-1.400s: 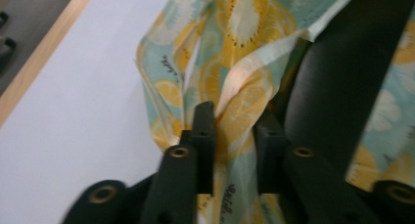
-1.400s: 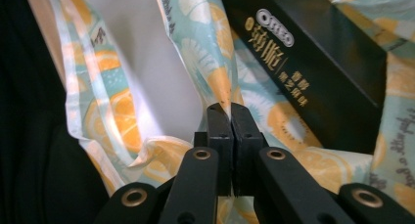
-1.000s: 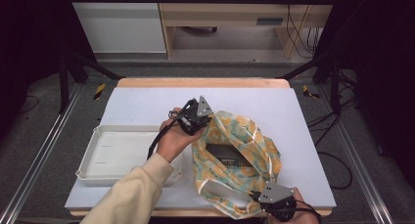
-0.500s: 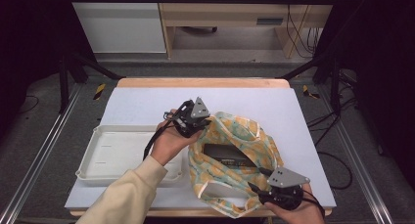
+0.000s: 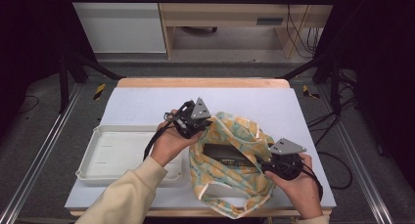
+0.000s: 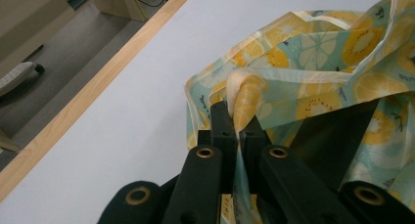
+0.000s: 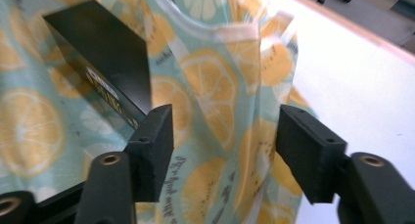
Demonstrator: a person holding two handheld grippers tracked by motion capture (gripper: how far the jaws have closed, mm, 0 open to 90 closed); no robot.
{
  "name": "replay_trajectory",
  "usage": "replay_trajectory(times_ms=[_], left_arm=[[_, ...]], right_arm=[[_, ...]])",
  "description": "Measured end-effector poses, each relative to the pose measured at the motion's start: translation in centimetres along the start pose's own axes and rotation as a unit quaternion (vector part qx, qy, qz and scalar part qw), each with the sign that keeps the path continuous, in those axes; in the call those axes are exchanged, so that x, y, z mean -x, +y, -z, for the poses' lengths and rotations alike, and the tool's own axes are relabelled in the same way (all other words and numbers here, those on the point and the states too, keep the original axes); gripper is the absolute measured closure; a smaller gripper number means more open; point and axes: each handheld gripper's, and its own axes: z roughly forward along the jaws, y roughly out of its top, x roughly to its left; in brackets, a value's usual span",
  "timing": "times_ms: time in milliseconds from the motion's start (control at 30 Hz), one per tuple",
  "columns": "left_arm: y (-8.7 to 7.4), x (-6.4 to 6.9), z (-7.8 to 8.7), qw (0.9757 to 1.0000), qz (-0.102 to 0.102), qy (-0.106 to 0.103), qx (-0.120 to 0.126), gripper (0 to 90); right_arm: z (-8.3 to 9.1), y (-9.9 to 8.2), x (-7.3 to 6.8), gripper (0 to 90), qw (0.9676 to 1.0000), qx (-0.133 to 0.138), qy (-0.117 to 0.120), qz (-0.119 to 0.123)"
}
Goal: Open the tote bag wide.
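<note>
A white tray [image 5: 122,153] is seen at the left of the tabletop [image 5: 147,101], its near right corner covered by the person's left sleeve. Just right of it lies a lemon-print fabric bag [image 5: 230,177], with a black box [image 5: 226,154] partly hidden inside its open mouth; the lettering on the box cannot be read. The left gripper [image 6: 235,123] is clamped tight on a folded piece of the bag's rim at the far left edge of the mouth. The right gripper [image 7: 225,153] is held at the bag's right side, its fingers [image 7: 156,145] parted about halfway after just closing slightly; bag fabric lies between them, unpinched.
</note>
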Motion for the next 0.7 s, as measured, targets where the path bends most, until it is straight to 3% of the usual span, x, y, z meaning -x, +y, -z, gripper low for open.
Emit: replay_trajectory(times_ms=[67,167,267,400,533,600,700], left_arm=[[0.0,-0.1,0.2,1.0,0.003,-0.004,0.002,89.4],[0.0,0.0,0.3,0.9999,0.003,-0.011,0.004,89.3],[-0.1,0.6,0.1,0.9999,-0.004,-0.014,0.002,89.3],[-0.4,1.3,-0.6,0.9998,-0.012,-0.014,-0.003,89.3],[-1.1,1.6,-1.6,0.9998,-0.006,-0.017,-0.011,89.2],[-1.4,1.6,-2.0,0.9997,-0.002,-0.02,-0.015,89.3],[-1.7,1.4,-2.5,0.9996,0.01,-0.022,-0.015,89.5]], right_arm=[[-0.6,-0.1,0.3,61.4,0.9998,-0.017,0.003,0.002],[-0.6,-0.1,1.0,83.2,0.9999,-0.015,-0.003,0.002],[0.2,0.6,2.3,89.3,0.9992,0.003,-0.04,-0.003],[0.1,1.4,3.6,89.9,0.9966,0.012,-0.081,0.007],[-2.1,0.9,4.0,87.7,0.9966,-0.009,-0.081,0.013],[-3.0,0.3,3.9,80.3,0.9971,-0.024,-0.072,0.01],[-3.5,0.1,3.4,59.7,0.9976,-0.036,-0.059,0.008]])
